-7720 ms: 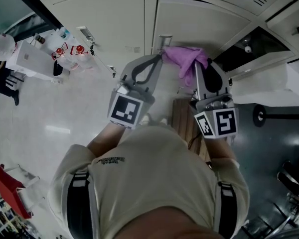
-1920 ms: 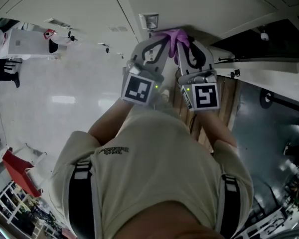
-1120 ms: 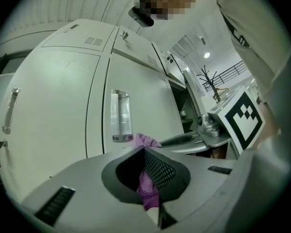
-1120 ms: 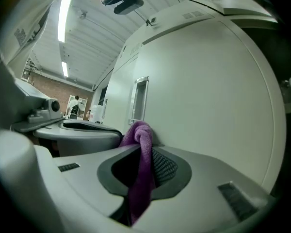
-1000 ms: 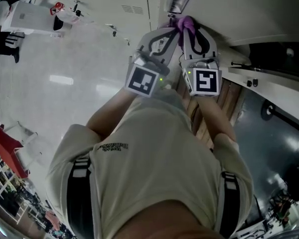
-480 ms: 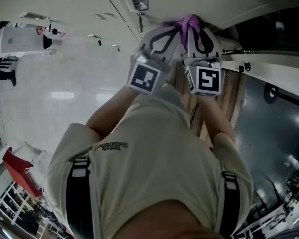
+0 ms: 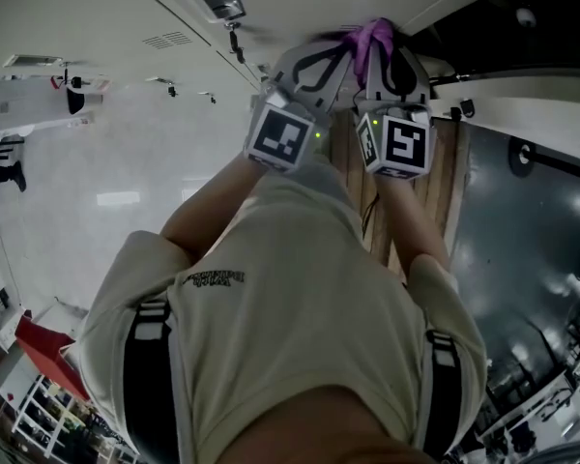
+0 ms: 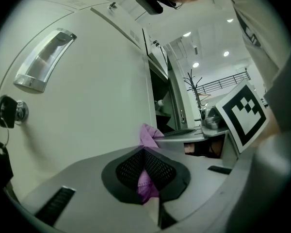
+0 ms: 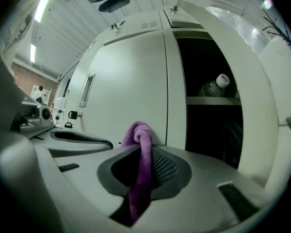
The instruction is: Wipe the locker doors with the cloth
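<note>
Against the locker door [image 9: 131, 76], left of the open compartment [image 9: 213, 110], the left gripper [image 8: 144, 154] and right gripper [image 9: 145, 152] both clamp the bunched cloth [image 7: 372, 37], which appears soft, light and limp, best held by opposite folds.

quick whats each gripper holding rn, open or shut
Left gripper: jaws shut on the crumpled purple cloth.
Right gripper: jaws shut on the same cloth.

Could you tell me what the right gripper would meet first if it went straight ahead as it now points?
Probably the closed locker door, near its edge by the open locker; the purple cloth in the right gripper seems pressed against it.
</note>
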`<state>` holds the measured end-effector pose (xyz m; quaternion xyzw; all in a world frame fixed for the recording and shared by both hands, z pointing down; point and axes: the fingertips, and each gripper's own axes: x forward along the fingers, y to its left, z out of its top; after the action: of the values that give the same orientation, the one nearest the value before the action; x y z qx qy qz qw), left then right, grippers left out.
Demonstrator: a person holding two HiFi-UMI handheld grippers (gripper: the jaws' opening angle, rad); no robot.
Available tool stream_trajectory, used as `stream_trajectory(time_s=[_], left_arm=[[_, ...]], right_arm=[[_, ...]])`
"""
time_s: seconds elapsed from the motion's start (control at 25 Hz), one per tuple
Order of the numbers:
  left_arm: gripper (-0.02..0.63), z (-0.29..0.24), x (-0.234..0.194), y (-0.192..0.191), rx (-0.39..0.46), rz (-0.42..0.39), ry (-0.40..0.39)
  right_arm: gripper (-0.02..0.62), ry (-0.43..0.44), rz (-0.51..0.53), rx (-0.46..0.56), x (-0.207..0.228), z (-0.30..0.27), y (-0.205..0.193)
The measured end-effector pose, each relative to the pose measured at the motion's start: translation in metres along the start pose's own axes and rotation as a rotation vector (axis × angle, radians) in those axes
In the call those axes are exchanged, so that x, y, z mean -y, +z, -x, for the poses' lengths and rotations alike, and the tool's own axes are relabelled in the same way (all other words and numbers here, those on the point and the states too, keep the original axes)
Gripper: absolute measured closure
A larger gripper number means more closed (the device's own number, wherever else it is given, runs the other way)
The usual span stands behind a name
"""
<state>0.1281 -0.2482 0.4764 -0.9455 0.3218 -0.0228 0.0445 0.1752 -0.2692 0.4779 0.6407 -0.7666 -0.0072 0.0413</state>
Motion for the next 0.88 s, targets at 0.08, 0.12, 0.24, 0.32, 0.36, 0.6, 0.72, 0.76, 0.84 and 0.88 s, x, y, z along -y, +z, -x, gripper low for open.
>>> stream_trajectory(time_s=[0.08,0.12,0.24,0.32,0.36,0.6,0.72,0.76,0.84,0.88], left_arm=[[0.606,-0.001,0.000,0.000,-0.001,-0.003,-0.001],[0.606,0.000,0.000,0.001,-0.001,-0.007,-0.001],[0.606,0.003,-0.001,0.005,-0.002,-0.014,0.004],[0.606,0.008,-0.005,0.010,-0.003,-0.015,0.015],[0.606,0.010,-0.007,0.014,-0.005,-0.017,0.023],[0.606,0.029,-0.018,0.044,-0.016,-0.051,0.073],[0.606,0.039,-0.021,0.063,-0.015,-0.068,0.097],[0.606,0.042,-0.021,0.070,-0.010,-0.069,0.101],[0.606,0.048,-0.021,0.086,0.006,-0.072,0.111],[0.606,0.052,-0.021,0.095,0.014,-0.072,0.116]], right_arm=[[0.548,-0.001,-0.008,0.002,0.002,0.001,0.000],[0.548,0.002,-0.010,0.002,0.002,0.002,0.001],[0.548,0.018,-0.030,0.005,0.000,0.005,0.005],[0.548,0.037,-0.051,0.011,-0.003,0.007,0.011],[0.548,0.047,-0.055,0.016,-0.005,0.008,0.016],[0.548,0.107,-0.058,0.056,-0.019,0.018,0.063],[0.548,0.130,-0.052,0.070,-0.026,0.024,0.086],[0.548,0.137,-0.049,0.075,-0.028,0.026,0.094],[0.548,0.152,-0.043,0.086,-0.031,0.031,0.110],[0.548,0.160,-0.040,0.093,-0.033,0.034,0.118]])
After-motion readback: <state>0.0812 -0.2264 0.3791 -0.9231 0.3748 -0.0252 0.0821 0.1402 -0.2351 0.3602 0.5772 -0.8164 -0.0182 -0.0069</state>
